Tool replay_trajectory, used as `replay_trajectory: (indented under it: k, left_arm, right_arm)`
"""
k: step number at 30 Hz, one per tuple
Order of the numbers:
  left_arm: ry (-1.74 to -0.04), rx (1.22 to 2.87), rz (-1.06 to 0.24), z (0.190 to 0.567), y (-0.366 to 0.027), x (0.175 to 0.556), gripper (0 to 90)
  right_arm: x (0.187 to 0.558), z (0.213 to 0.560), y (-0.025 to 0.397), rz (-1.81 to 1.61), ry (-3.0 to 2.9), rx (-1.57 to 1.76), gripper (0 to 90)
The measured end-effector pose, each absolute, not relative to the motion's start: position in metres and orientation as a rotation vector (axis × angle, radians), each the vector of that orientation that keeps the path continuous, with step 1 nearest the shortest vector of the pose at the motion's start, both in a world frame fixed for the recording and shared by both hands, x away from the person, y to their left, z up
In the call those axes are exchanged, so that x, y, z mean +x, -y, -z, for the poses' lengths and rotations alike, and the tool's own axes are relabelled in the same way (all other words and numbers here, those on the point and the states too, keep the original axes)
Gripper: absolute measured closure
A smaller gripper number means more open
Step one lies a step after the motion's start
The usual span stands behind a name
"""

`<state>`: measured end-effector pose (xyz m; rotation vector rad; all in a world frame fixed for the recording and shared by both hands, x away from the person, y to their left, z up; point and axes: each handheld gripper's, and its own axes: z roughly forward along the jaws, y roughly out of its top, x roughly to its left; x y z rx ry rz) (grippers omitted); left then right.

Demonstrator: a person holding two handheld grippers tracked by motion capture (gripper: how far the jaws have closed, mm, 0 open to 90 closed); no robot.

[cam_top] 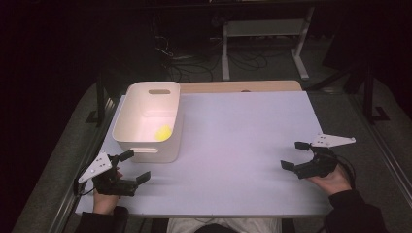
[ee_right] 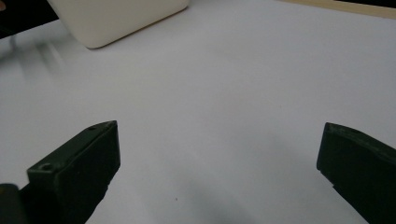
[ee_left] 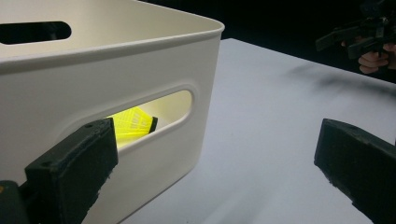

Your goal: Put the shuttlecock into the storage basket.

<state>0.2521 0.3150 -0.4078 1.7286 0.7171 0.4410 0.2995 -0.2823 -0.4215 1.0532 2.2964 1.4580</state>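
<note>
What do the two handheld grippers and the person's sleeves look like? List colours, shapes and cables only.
The left gripper and the right gripper are black, each with two blocky, square-ended fingers; a small round hole marks the finger tops. Each carries a pale grey three-cornered plate with small holes. A thin dark cable loops from the right one. The person wears dark long sleeves.

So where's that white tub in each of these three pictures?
High view: the white tub sits at the table's left, beyond the left gripper.
Left gripper view: it spans the left half, close up.
Right gripper view: its corner is at top left.
Shared landmark: the white tabletop.
</note>
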Motion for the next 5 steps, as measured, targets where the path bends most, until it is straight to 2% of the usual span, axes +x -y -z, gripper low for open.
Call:
replay_trajectory:
  k: [5]
  left_arm:
    - [-0.718, 1.728, -0.439, 0.4079, -0.3147, 0.2526, 0.0]
  right_arm:
    - [0.3006, 0.4239, 0.2882, -1.478, -2.279, 1.083, 0.0]
